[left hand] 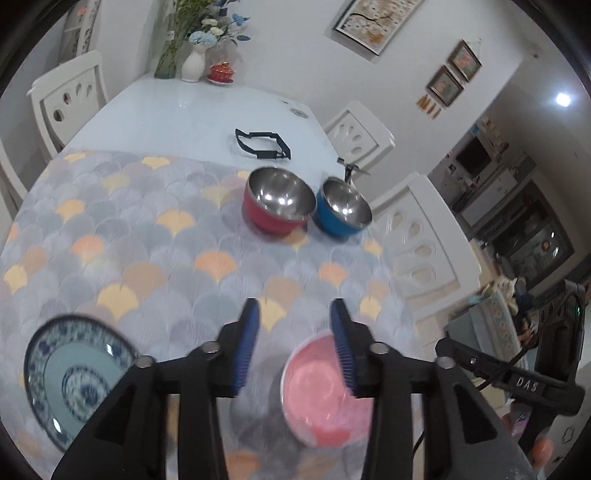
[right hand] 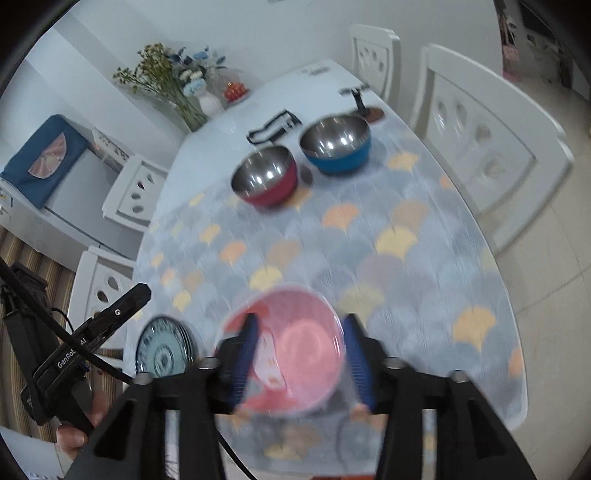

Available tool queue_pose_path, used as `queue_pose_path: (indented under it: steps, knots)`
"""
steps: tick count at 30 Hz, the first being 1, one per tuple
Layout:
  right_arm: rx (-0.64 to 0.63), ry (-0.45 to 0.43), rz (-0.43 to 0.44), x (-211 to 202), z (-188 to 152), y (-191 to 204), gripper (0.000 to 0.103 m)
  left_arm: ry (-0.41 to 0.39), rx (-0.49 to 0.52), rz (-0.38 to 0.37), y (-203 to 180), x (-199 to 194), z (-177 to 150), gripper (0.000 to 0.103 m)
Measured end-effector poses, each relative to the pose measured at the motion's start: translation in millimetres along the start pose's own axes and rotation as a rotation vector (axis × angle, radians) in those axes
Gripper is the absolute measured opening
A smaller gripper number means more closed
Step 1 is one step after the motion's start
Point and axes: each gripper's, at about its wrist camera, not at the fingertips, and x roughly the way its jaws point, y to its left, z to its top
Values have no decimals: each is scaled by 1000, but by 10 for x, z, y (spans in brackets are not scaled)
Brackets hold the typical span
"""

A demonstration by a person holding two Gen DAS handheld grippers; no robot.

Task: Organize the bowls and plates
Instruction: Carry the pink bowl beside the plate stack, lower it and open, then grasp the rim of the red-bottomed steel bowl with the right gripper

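White letters "DAS" stand on a small black label on the right gripper (left hand: 532, 373), seen at about four o'clock in the left wrist view. In the right wrist view, at about eight o'clock, the black body of the left gripper (right hand: 92, 332) carries white lettering that reads "GenRob", then a break where a cable crosses it, then "AI". A framed picture (left hand: 373, 22) on the wall at one o'clock in the left wrist view has marks too small to read. Papers on the far end of the table (right hand: 325, 70) are blurred and cannot be read.
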Motion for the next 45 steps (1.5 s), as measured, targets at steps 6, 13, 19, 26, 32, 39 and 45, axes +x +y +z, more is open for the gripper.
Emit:
queue_pose_path:
  steps: [6,13,19,26,32,39,45]
  knots:
    - [-25,45,2,443,552,114,52,11,-92,-1,243,377,509,71]
    - [-42,112,23,1114,1112,206,52,52,-100,35,390,922,980,70]
    - [-43,177,58,1669,1429,190,52,116,-81,39,401,1465,1205,65]
    - [-13,245,61,2150,1620,56,52,200,-109,58,542,2020,1232,49]
    - [-48,276,74,2359,1694,98,52,229,-148,64,643,2234,1228,46]
    - [-45,293,76,2502,1715,79,38,231,-146,65,665,2302,1242,21]
    - [-95,258,46,2437,1707,165,30,222,-177,65,693,2279,1208,19]
